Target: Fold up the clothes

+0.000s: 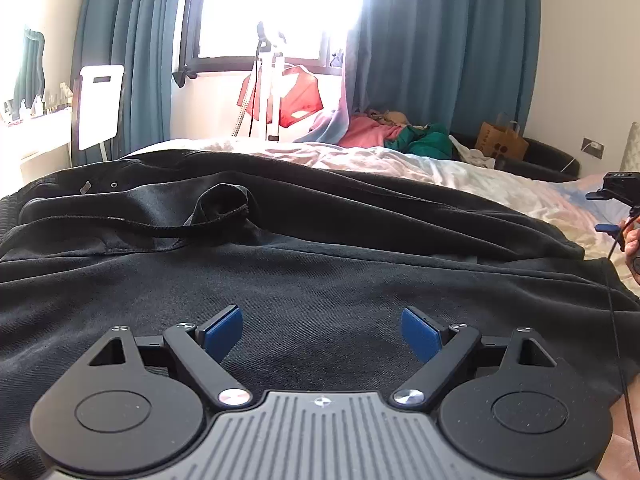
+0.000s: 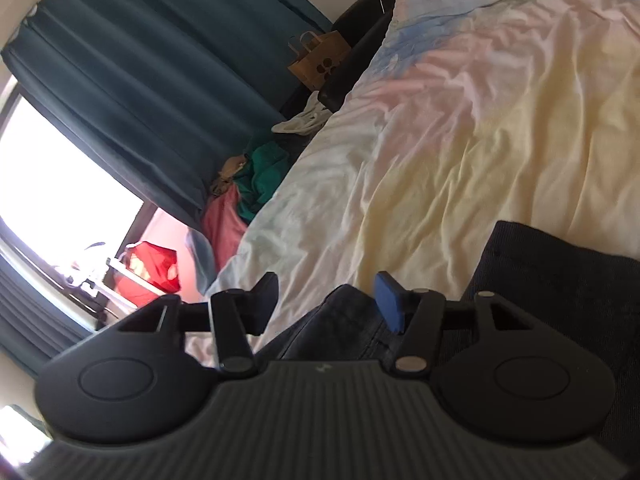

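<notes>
A pair of black jeans lies spread across the bed, waistband with a button at the upper left and a pocket lining turned out. My left gripper is open just above the dark fabric and holds nothing. My right gripper is open and tilted, hovering over an edge of the jeans beside the bedsheet; it holds nothing. It also shows at the right edge of the left wrist view, held in a hand.
The bed has a crumpled pastel sheet. Beyond its far edge lie pink and green clothes, a brown paper bag, a red bag, teal curtains and a bright window. A white chair stands at left.
</notes>
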Motion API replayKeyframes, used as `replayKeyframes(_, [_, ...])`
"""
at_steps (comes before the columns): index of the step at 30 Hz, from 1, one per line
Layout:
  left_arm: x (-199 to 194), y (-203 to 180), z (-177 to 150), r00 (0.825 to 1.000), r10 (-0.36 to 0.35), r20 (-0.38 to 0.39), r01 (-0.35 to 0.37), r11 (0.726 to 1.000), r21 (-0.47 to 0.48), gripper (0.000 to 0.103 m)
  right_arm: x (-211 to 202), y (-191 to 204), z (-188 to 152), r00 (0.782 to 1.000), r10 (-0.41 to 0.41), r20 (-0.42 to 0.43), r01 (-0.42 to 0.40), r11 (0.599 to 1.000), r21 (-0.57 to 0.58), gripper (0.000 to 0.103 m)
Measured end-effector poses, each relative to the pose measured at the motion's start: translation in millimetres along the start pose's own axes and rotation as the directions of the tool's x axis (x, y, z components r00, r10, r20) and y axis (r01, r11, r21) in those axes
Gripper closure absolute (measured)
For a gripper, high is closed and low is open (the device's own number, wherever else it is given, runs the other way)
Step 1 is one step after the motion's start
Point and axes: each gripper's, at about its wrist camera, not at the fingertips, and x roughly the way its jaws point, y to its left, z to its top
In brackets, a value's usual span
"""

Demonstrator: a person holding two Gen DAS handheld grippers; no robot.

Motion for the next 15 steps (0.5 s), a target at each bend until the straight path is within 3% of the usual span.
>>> replayKeyframes(2, [-2, -2, 0, 1.0, -0.005, 0.004, 0.005, 1.0, 0.0, 0.015, -9, -3, -6, 0.998, 0.038, -0.053, -0.034, 0.996, 0.077, 0.046])
replayKeyframes(4, [-6, -4, 0, 1.0, -0.011, 0.008, 0.011, 1.0, 0.003, 0.015, -8, -3, -17, 0.987, 0.04, -0.156, -0.015, 0.987, 0.159, 0.046])
replayKeyframes(6, [-10, -5, -1, 1.0, -0.013, 0.01, 0.013, 1.0, 0.009, 0.015, -1, -6, -31, 0.961, 0.046, -0.271, 0.018, 0.973, 0.229, 0.046])
replayKeyframes(8, [-13, -6, -2, 1.0, -0.014, 0.01, 0.014, 1.0, 0.01, 0.015, 9, -11, -48, 0.921, 0.056, -0.386, 0.061, 0.957, 0.284, 0.046])
replayKeyframes(10, [-16, -8, -3, 1.0, -0.02, 0.011, 0.019, 1.0, 0.011, 0.015, 19, -18, -63, 0.903, 0.08, -0.422, 0.061, 0.949, 0.31, 0.046])
replayKeyframes(12, [-17, -9, -3, 1.0, -0.021, 0.015, 0.021, 1.0, 0.015, 0.015, 29, -21, -69, 0.916, 0.077, -0.393, 0.042, 0.957, 0.286, 0.049])
replayKeyframes(14, [-17, -9, -2, 1.0, -0.021, 0.019, 0.021, 1.0, 0.018, 0.015, 38, -19, -65, 0.94, 0.04, -0.34, 0.042, 0.972, 0.231, 0.06])
replayKeyframes(15, [-16, -9, -2, 1.0, -0.022, 0.02, 0.021, 1.0, 0.017, 0.015, 43, -17, -62, 0.952, 0.018, -0.307, 0.046, 0.979, 0.2, 0.072])
